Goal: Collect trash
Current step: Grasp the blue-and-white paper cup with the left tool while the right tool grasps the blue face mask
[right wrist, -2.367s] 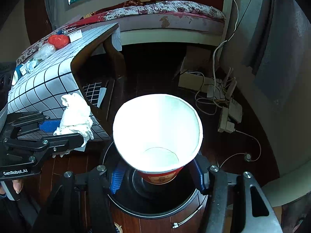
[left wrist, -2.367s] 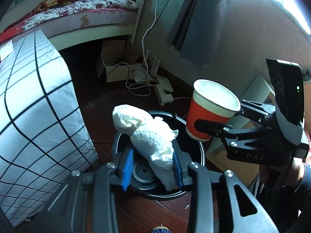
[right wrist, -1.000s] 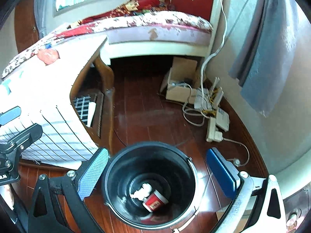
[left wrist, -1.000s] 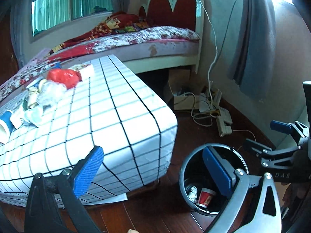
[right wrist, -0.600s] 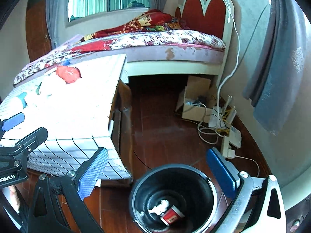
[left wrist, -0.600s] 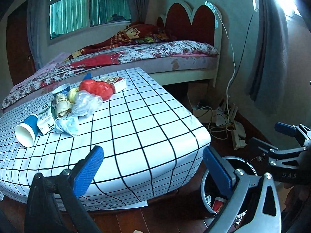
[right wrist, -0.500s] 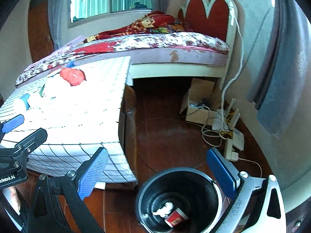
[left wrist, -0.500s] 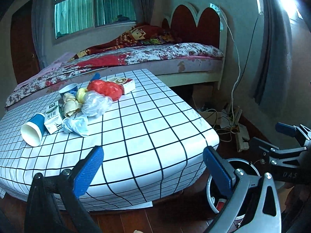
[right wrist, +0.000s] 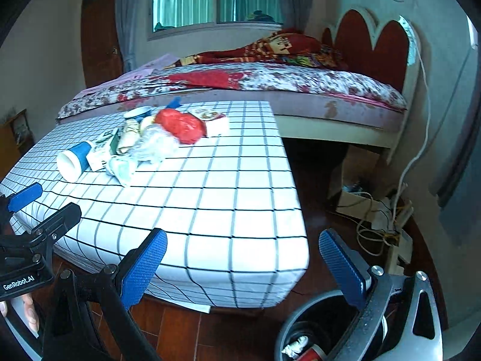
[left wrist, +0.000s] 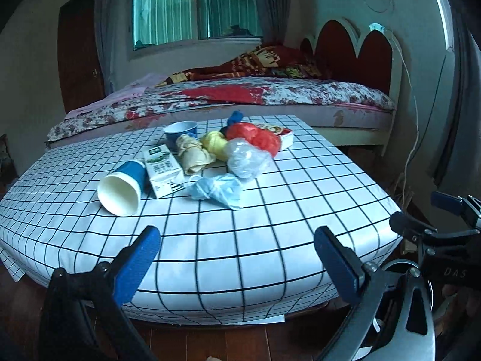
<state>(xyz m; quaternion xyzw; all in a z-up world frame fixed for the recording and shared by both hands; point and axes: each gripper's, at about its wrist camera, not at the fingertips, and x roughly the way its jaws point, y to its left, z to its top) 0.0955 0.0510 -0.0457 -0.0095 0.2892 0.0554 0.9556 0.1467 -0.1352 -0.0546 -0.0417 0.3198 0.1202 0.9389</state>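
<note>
Left wrist: left tool (left wrist: 237, 255) spread wide and empty, raised since half a second ago so the checked counter (left wrist: 270, 210) fills more of the view, trash heap (left wrist: 210, 156) of blue cup (left wrist: 121, 188), milk carton (left wrist: 163, 170) and bags near its middle; "DAS" readable on the right tool (left wrist: 421, 219). Right wrist: right tool (right wrist: 243, 258) likewise spread and empty, bin (right wrist: 303, 334) slid lower right, holding tissue and red cup; "GenRobot.AI" readable.
</note>
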